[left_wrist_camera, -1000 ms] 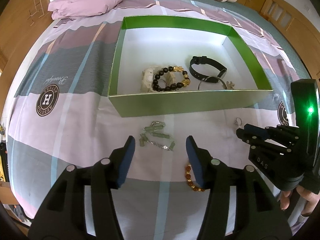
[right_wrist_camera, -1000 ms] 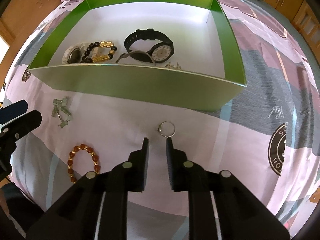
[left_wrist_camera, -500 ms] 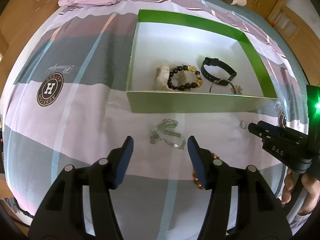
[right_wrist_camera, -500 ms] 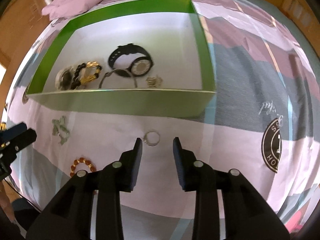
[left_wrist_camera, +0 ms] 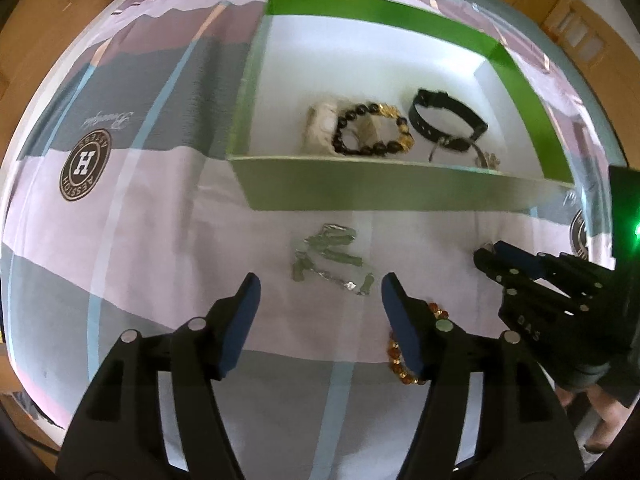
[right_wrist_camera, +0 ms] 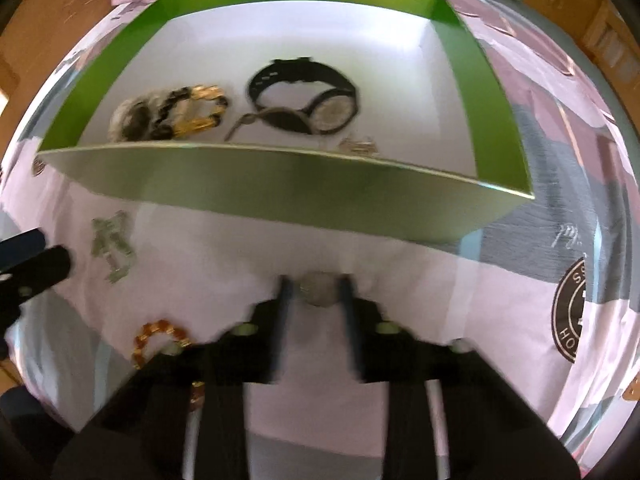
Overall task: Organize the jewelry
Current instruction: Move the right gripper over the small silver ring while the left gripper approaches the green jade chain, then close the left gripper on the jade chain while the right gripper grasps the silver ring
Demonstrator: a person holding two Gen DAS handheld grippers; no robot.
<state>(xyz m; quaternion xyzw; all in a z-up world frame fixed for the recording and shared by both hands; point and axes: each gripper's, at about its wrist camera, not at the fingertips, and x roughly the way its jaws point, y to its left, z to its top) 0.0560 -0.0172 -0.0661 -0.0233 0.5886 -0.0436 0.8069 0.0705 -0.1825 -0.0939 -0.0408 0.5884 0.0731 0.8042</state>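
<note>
Two handheld black two-finger grippers hang over a bed covered in a pink, grey and white striped sheet [left_wrist_camera: 132, 240].

Nearest, the left gripper [left_wrist_camera: 320, 292] has its blue-padded jaws spread wide and holds nothing. An amber beaded bracelet [right_wrist_camera: 160, 336] lies on the sheet just beside its right finger, partly hidden. Just beyond the fingertips lies a loose chain bracelet with pale green stone pieces [left_wrist_camera: 330, 258].

Toward the sheet's right side, the right gripper [right_wrist_camera: 316, 294] has its jaws partly open, straddling a small silver ring [right_wrist_camera: 318, 290] that rests on the sheet. The view is blurred, so contact cannot be told.

Farther on, a shallow open box with green walls and a white floor [left_wrist_camera: 400, 196] sits on the sheet. Along its near wall lie a black and gold beaded bracelet [left_wrist_camera: 372, 130] over a pale cream piece, a black strap wristwatch [right_wrist_camera: 308, 102] and a small gold trinket [right_wrist_camera: 358, 146].

Judging from this, the job is roughly half done: several pieces are boxed, three remain outside, and the ring looks next.
</note>
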